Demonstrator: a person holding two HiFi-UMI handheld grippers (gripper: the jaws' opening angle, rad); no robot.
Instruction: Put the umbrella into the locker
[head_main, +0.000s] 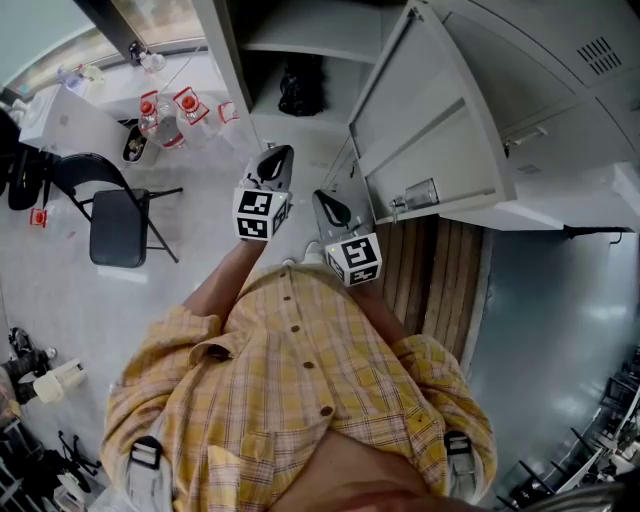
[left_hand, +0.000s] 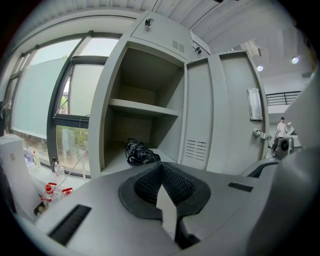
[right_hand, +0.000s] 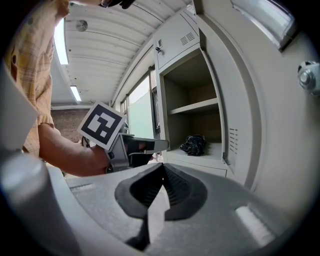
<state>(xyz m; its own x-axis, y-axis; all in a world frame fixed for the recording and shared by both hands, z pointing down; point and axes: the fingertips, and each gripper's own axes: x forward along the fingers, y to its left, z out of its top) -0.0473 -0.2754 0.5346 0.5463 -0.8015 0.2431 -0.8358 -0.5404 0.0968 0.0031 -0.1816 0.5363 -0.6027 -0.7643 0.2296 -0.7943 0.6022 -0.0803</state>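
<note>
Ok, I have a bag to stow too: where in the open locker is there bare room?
The upper shelf looks bare across its width. Below, the black umbrella lies mid-floor toward the back, so that spot is crowded; bare floor is left along the front edge, ahead of it.

Blk folding chair (head_main: 118, 225), mid-left; red-capped bottles (head_main: 160, 115), upper left; wood slats (head_main: 440, 285), right of ctr; window (left_hand: 42, 95), left gripper view, left.
</note>
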